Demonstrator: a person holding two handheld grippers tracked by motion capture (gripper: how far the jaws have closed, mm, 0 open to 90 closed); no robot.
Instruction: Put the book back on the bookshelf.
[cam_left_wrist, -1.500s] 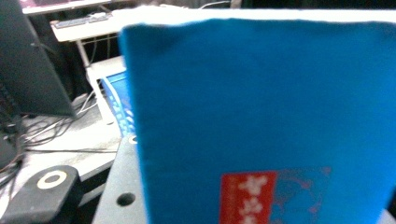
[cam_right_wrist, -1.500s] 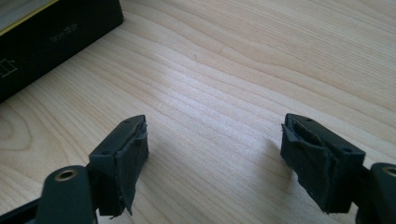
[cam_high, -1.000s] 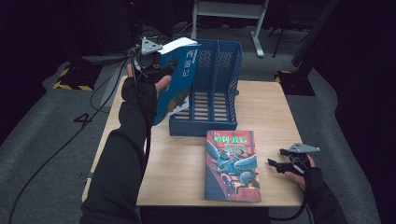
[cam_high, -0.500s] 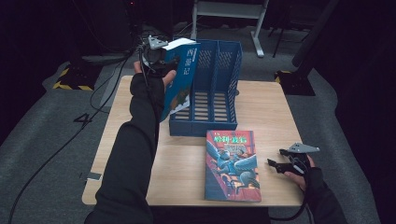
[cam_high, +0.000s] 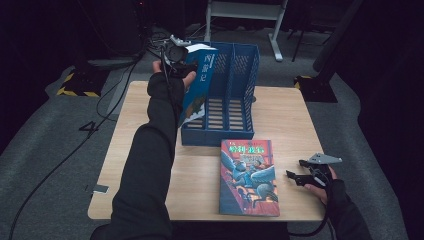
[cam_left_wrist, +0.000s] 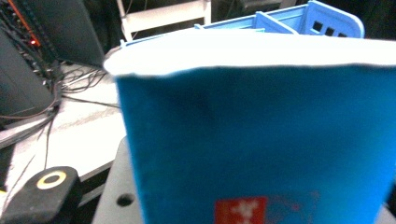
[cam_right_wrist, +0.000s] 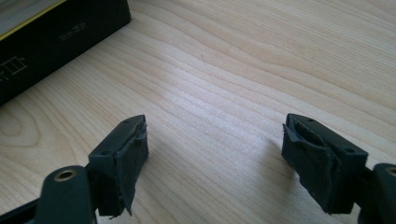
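Note:
My left gripper (cam_high: 178, 61) is shut on the top edge of a blue book (cam_high: 200, 82). It holds the book tilted, with the lower end at the left slot of a blue file rack (cam_high: 241, 75). In the left gripper view the blue book's cover (cam_left_wrist: 261, 140) and white page edge are close up, and the rack (cam_left_wrist: 327, 14) rises behind them. A second book with an illustrated cover (cam_high: 248, 177) lies flat on the wooden table (cam_high: 290, 115). Right of it my right gripper (cam_high: 296, 175) rests open. In the right gripper view my right gripper (cam_right_wrist: 215, 154) has only bare wood between its pads.
The file rack has three slots and stands at the table's far middle. The flat book's dark spine (cam_right_wrist: 60, 37) lies to the upper left of the right gripper's jaws. Cables trail over the floor at the far left. A white metal stand (cam_high: 245, 10) is behind the table.
My left hand has carried the blue book to the right, closer against the rack's left slot. The right gripper has stayed put.

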